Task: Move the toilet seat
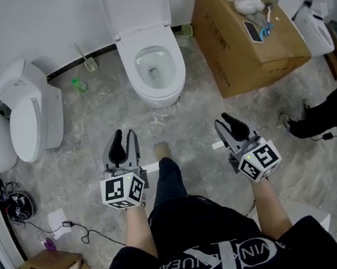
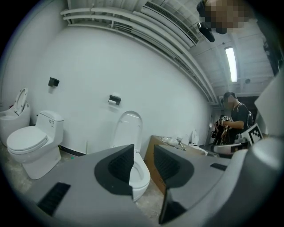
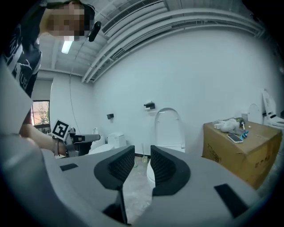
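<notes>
Against the wall, at the back of the white toilet (image 1: 153, 71), the toilet seat (image 1: 136, 4) stands raised, though whether ring and lid are both up is hard to tell. It is probably stiff, smooth, fairly light hinged plastic, best taken by its free top edge. Well short of the toilet, the left gripper (image 1: 124, 144) and right gripper (image 1: 228, 127) hang released and empty; a cardboard box (image 1: 247, 32) crowds the toilet's right side, and a brush (image 1: 88, 60) stands to its left.
</notes>
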A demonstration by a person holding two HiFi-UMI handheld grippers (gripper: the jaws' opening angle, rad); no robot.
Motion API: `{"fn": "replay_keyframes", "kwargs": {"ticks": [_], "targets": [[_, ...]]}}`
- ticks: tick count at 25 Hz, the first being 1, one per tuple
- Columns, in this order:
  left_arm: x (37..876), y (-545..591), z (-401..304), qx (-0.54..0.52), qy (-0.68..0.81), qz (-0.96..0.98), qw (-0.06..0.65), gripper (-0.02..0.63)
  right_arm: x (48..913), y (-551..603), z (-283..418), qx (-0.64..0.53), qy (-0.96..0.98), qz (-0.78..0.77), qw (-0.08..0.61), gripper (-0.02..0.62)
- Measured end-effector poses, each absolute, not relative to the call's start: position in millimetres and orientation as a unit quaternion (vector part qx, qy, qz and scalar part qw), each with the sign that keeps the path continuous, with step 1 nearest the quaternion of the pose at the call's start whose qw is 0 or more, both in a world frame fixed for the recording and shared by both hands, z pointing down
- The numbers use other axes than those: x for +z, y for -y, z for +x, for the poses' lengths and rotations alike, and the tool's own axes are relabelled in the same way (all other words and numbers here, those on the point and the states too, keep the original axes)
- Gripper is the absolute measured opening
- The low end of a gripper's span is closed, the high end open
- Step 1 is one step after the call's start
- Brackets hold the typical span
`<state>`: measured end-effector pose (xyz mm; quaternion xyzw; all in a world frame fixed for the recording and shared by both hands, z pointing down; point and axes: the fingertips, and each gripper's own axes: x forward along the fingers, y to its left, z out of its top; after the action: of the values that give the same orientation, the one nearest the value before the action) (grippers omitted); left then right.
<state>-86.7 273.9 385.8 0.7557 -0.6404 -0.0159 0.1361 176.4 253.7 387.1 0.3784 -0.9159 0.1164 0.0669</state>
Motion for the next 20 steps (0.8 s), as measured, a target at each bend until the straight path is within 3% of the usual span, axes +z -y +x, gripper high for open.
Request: {"fn": "replay_keyframes", "kwargs": {"ticks": [11, 20], "targets": [[460, -144, -113, 0.032, 0.589, 0.776, 0.224, 0.144, 468, -138, 122, 0.195, 0.901, 0.365, 0.130, 0.140], [529, -92, -108, 0.075, 0.538, 0.802, 0.250, 0.147, 547, -94, 111, 0.238, 0.886, 0.353, 0.183, 0.146]]}}
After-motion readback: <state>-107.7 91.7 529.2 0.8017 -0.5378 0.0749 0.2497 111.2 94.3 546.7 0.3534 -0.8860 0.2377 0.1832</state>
